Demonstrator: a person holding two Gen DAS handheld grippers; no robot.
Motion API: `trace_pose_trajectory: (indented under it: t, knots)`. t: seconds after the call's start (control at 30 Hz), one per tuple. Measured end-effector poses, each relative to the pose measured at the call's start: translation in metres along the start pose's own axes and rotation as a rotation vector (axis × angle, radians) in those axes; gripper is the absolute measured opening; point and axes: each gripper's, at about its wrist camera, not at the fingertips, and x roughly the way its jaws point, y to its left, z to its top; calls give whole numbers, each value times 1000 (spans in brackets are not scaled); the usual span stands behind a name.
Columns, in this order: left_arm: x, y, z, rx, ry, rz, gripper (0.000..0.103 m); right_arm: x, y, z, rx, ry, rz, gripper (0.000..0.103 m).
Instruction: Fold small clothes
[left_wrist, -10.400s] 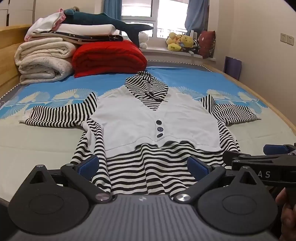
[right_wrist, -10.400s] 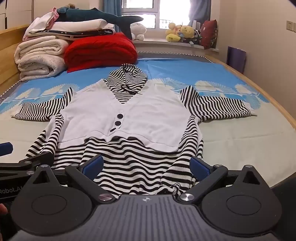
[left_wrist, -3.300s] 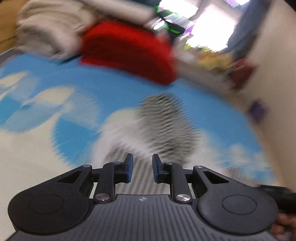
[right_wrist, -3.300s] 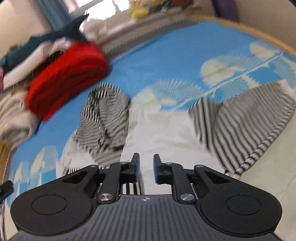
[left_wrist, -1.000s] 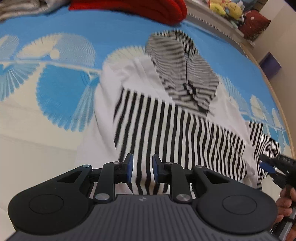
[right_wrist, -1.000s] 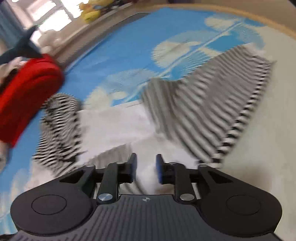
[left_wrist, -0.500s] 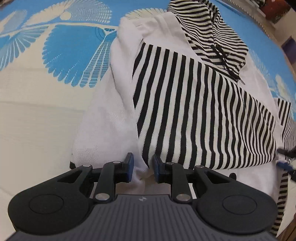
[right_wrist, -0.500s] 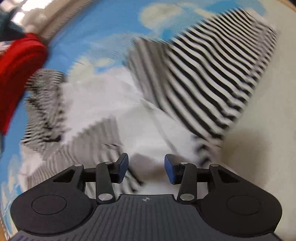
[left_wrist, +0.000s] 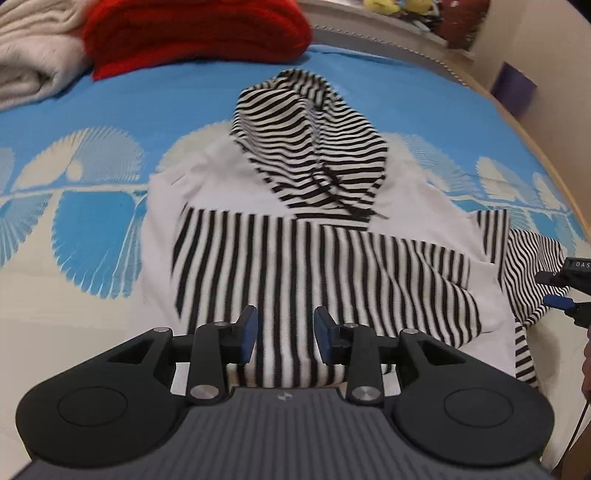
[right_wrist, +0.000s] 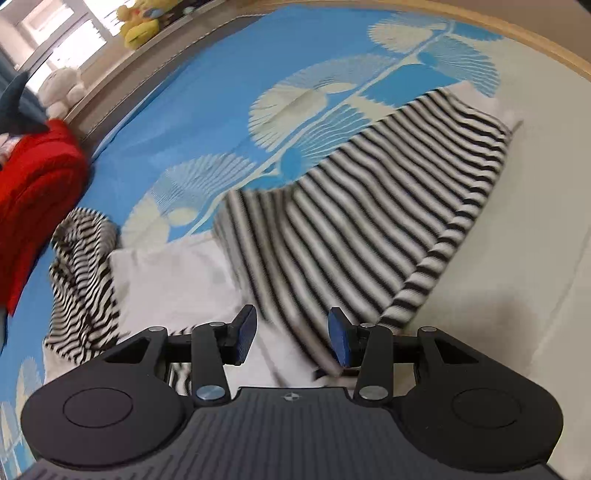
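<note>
Only left wrist view shows whole striped hoodie (left_wrist: 325, 236) on bed (left_wrist: 92, 122), one sleeve folded across chest. Right wrist view shows other sleeve (right_wrist: 369, 221) outstretched. Left gripper (left_wrist: 284, 332) jaws spread, empty; right gripper (right_wrist: 291, 332) likewise.

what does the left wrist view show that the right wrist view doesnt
Only the left wrist view shows the left gripper, open, the left sleeve folded across the chest, the hood drawstring, the cream blanket and a purple box.

Only the right wrist view shows the right sleeve spread out full length on the bed and the white plush toy.

Both show the striped hood, the white vest front, the red blanket, the blue patterned bedspread and the open right gripper.
</note>
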Motion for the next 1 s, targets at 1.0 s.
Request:
trace_pose_trajectory:
  t: [1.0]
  knots:
    - [10, -20, 6, -8, 10, -38, 37, 46, -139, 63, 270, -182, -211, 35]
